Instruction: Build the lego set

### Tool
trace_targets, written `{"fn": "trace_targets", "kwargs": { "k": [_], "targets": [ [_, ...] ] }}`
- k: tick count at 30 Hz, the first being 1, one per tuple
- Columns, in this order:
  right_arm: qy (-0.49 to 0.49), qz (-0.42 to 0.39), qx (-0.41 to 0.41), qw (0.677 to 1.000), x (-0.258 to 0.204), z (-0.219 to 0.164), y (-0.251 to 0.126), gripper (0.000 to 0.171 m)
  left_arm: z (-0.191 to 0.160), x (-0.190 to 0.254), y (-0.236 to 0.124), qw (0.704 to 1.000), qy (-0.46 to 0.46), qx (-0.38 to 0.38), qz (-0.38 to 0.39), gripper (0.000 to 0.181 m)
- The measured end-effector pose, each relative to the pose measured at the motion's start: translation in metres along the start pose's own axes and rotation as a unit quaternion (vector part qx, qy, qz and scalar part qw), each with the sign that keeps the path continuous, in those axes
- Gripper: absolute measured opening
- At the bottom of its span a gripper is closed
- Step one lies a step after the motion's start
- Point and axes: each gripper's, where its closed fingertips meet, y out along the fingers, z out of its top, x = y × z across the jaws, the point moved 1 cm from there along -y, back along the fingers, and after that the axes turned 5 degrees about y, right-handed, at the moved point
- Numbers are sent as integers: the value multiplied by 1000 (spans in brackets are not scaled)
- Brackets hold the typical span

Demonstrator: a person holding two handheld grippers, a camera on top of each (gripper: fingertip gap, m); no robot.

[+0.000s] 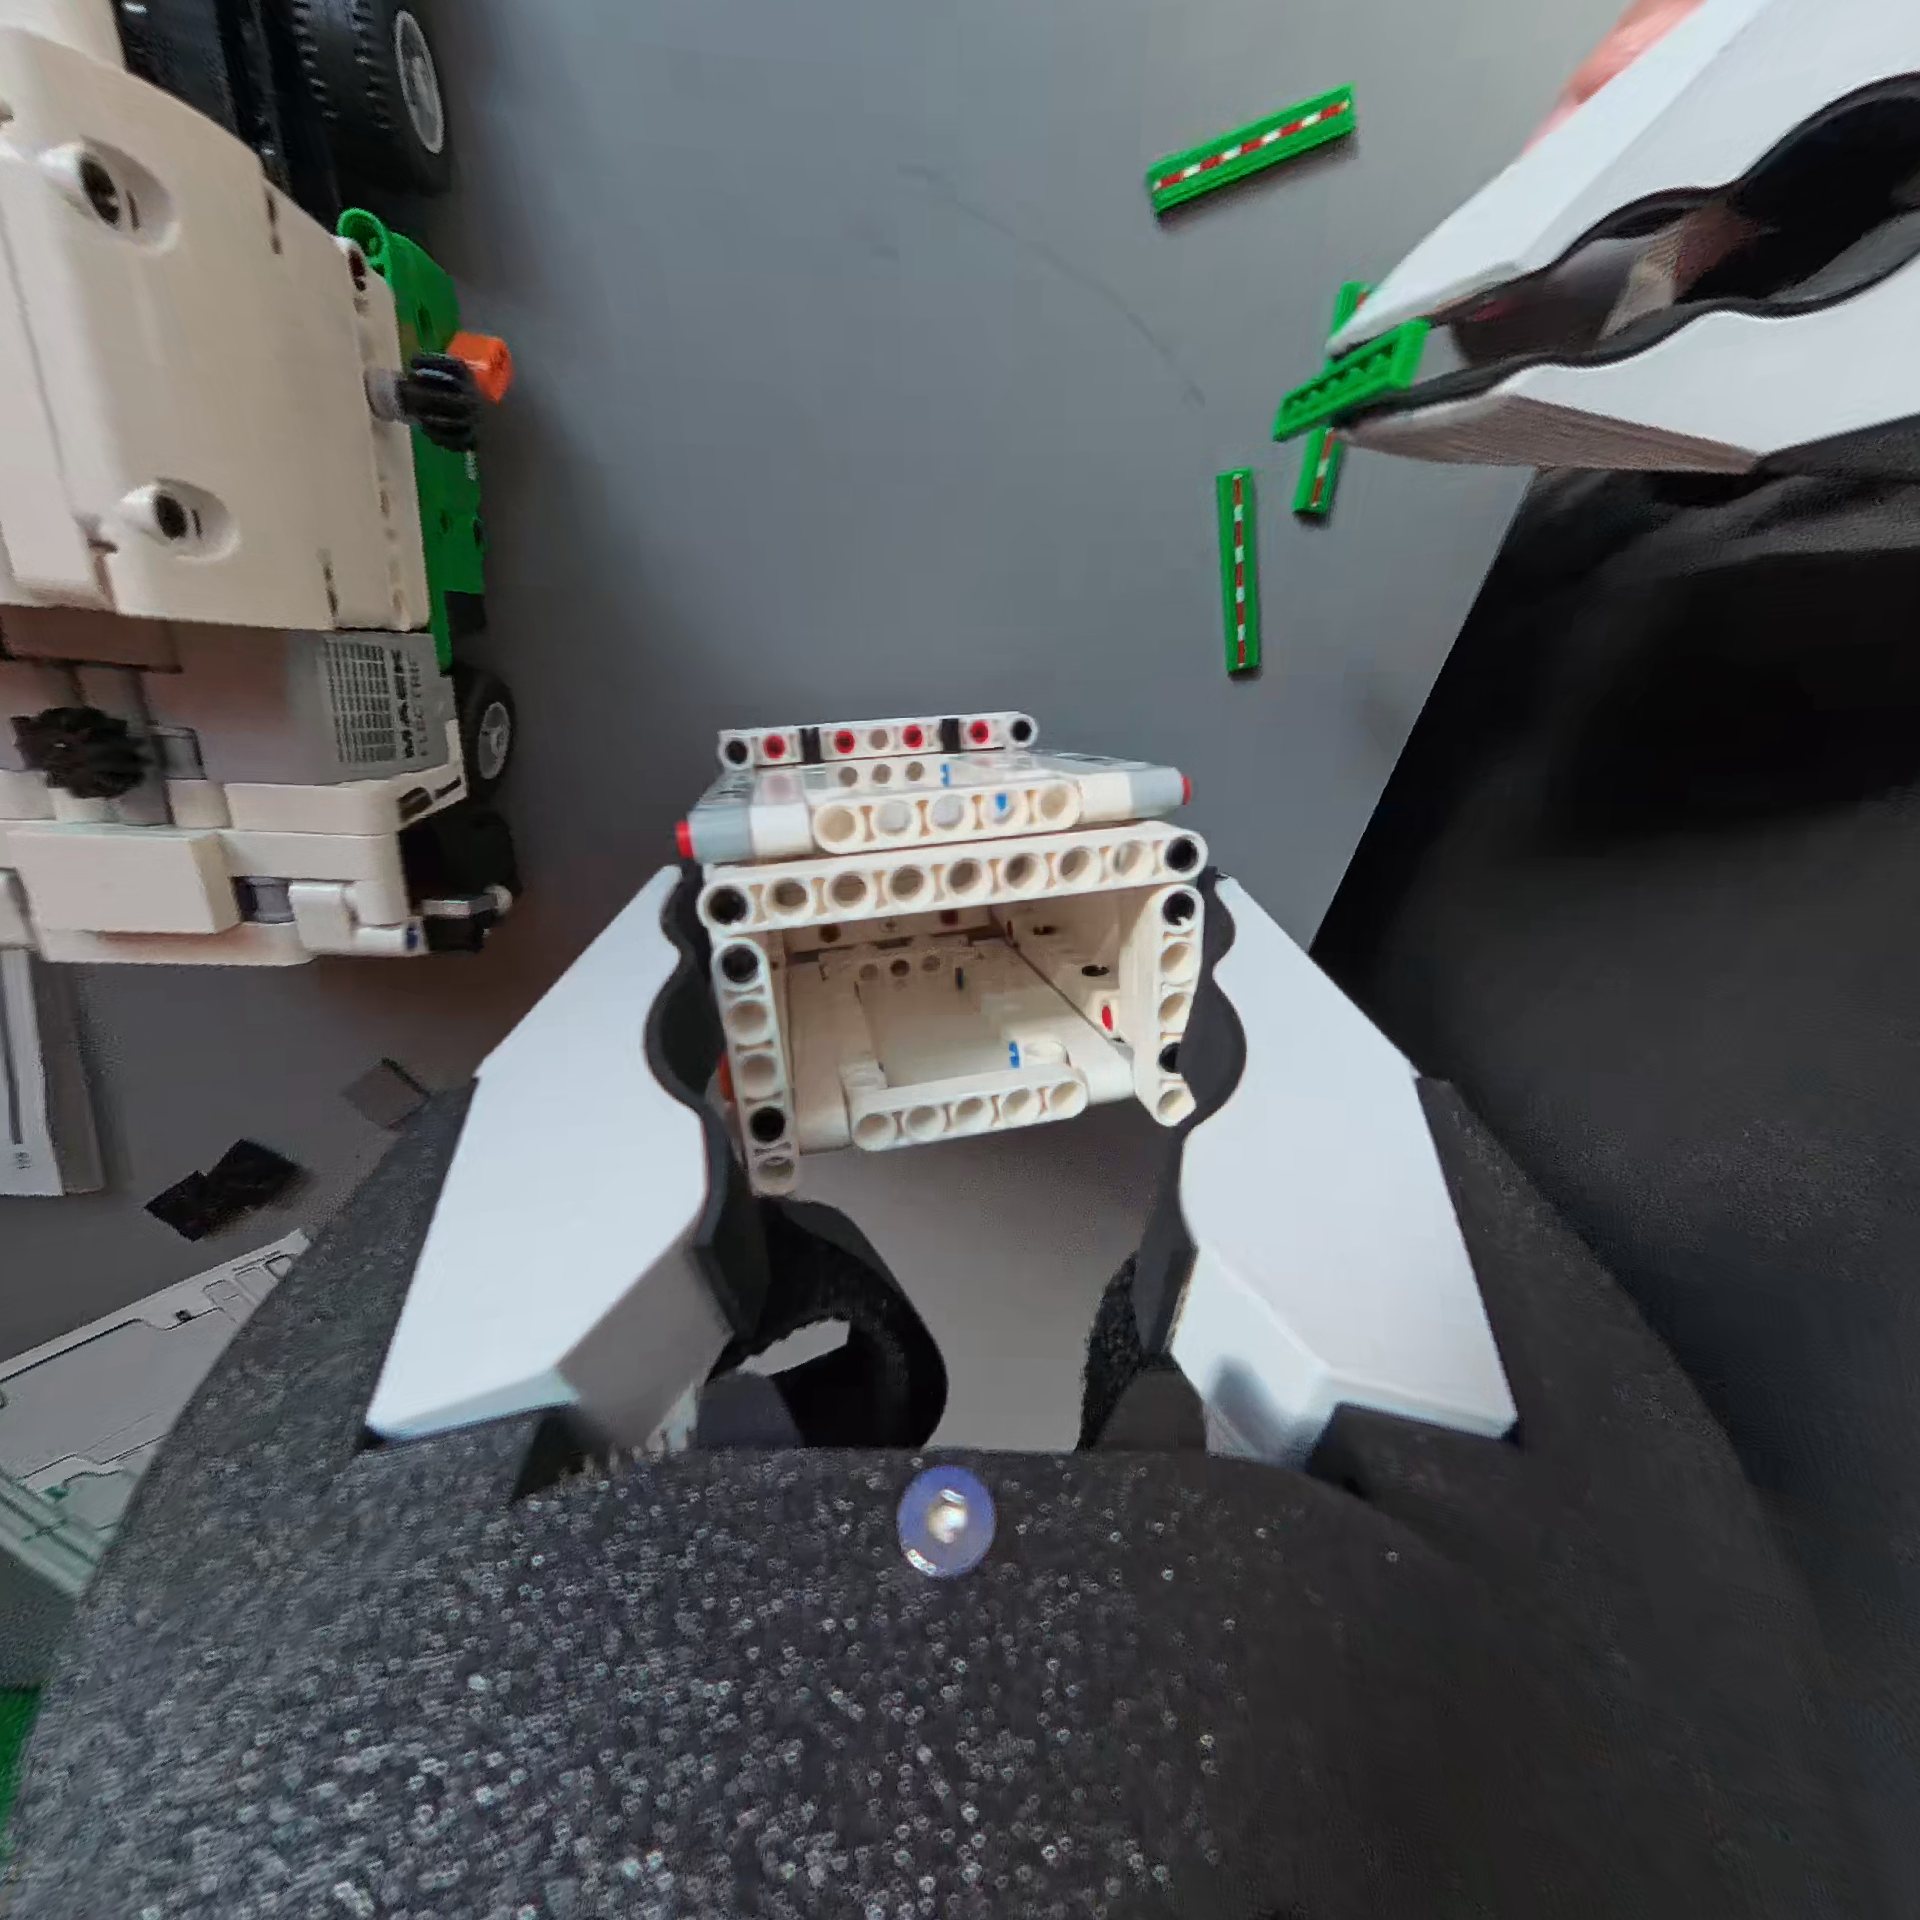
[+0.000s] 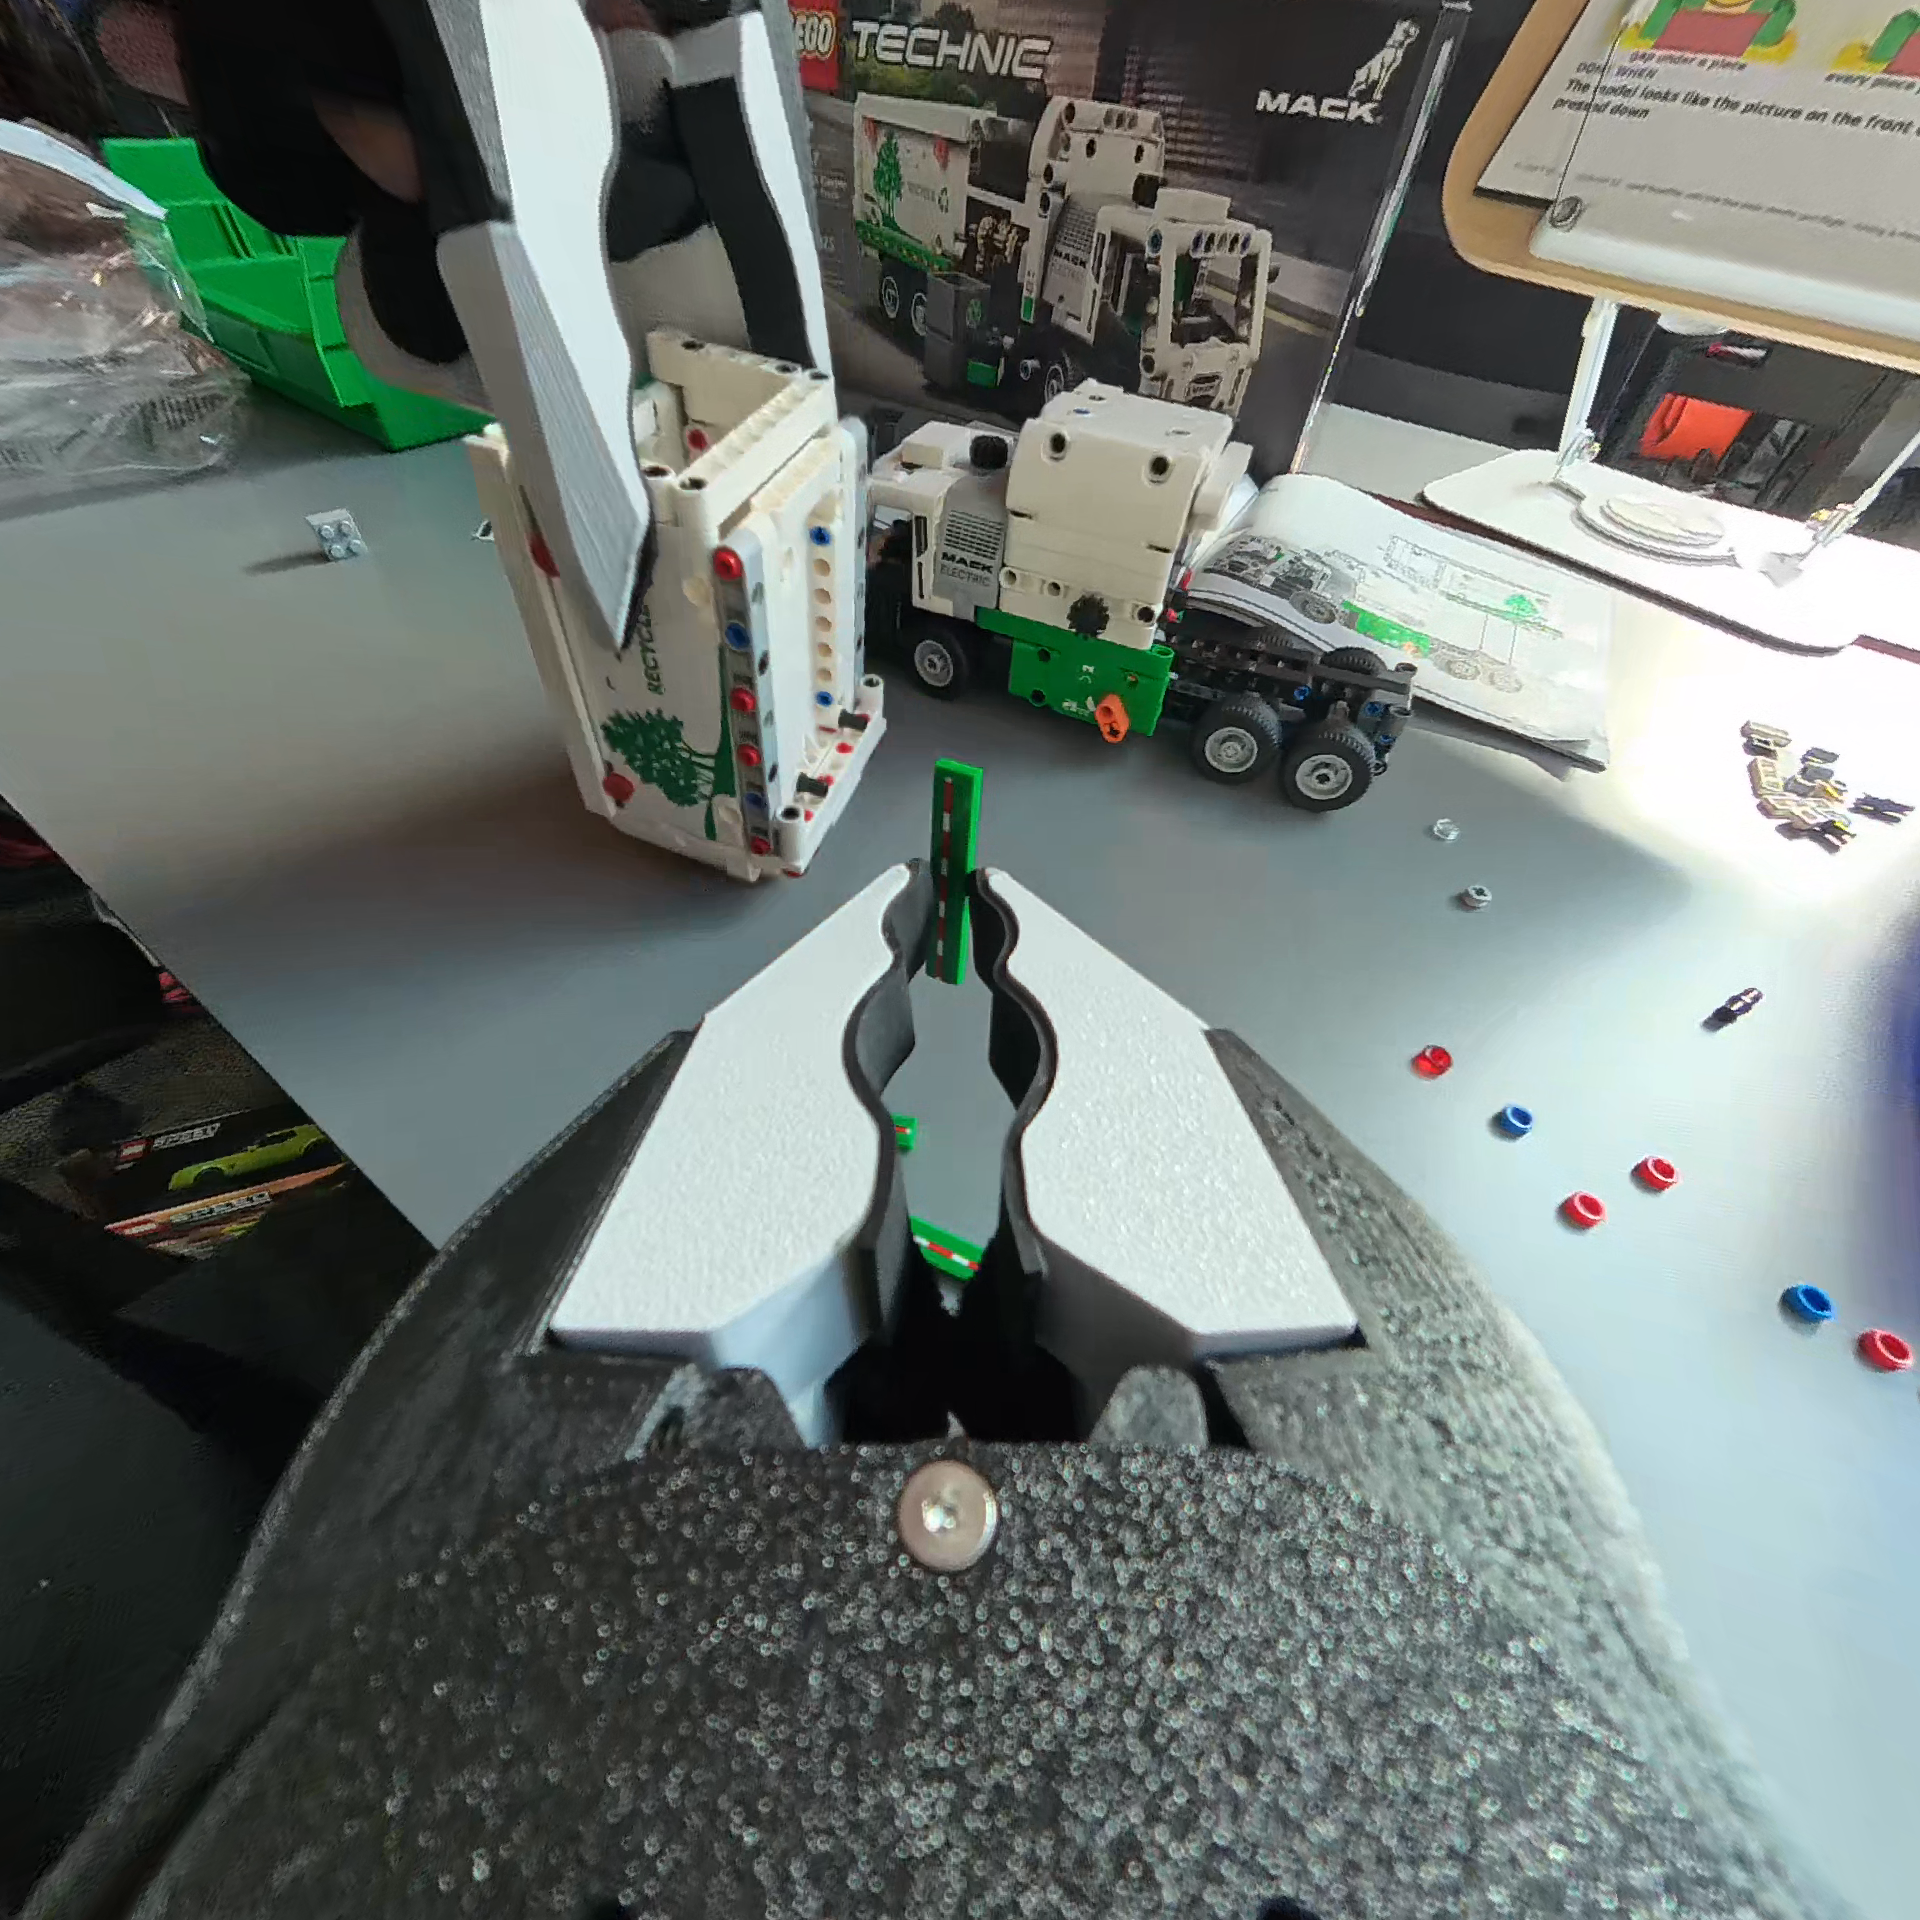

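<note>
My left gripper (image 1: 945, 935) is shut on the white Technic container body (image 1: 951, 914), gripping its two side walls at the open end. In the right wrist view the container (image 2: 727, 644) stands upright, with a green tree print on its side and its lower end at or just above the table. My right gripper (image 2: 948, 883) is shut on a green tile with a red-white stripe (image 2: 956, 831), held upright just right of the container. It shows at the upper right of the left wrist view (image 1: 1351, 384), holding the tile (image 1: 1320, 400).
The part-built white and green truck (image 2: 1091, 582) stands behind the container, also in the left wrist view (image 1: 208, 520). More striped green tiles (image 1: 1238, 571) (image 1: 1252, 151) lie on the grey table. The open booklet (image 2: 1455, 613), set box (image 2: 1091, 156), green bin (image 2: 281, 301) and small red and blue round parts (image 2: 1579, 1208) surround the area.
</note>
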Motion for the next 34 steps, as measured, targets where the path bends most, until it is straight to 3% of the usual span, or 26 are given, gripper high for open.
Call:
{"fn": "trace_targets", "kwargs": {
  "k": [5,12,18,29,34],
  "targets": [
    [41,53,-42,997,9,-10,3,6,-1,-4,1,997,-34,62,12,90],
    [11,62,-43,997,6,-6,9,6,2,5,2,995,-22,78,51,90],
    [11,71,-45,996,4,-7,12,6,8,13,1,971,-48,224,70,90],
    [-40,93,-57,993,-3,-8,14,6,-49,25,6,906,-128,393,89,90],
    [-101,90,-63,989,-19,-8,14,6,-57,33,25,912,-114,389,68,90]
  ]
}}
